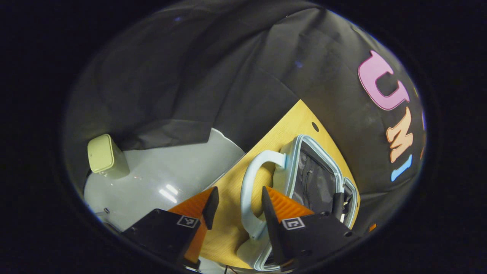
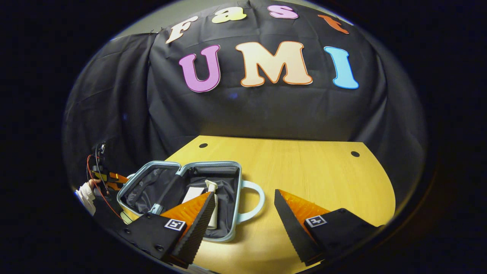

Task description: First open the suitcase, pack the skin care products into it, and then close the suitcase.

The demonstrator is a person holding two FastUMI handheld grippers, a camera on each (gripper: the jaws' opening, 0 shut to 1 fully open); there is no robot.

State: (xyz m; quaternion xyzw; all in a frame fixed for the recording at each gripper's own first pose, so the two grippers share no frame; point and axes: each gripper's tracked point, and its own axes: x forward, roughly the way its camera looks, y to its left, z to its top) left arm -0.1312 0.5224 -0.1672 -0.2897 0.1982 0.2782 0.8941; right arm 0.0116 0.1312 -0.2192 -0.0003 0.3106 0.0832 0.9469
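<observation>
The pale blue suitcase lies open on the wooden table, dark lining showing in both halves. In the right half lie a white pump bottle and a flat white box. My right gripper hovers open above the table, its fingers either side of the case's looped handle without touching it. In the left gripper view the suitcase is seen from its other end. My left gripper is open there, with a pale handle just beyond the gap between its fingers. The left gripper also appears past the case, held by a hand.
A pale green bin stands on the grey floor beyond the table's edge. Black cloth walls close in behind the table. The table's right half is bare wood with two small holes near the back.
</observation>
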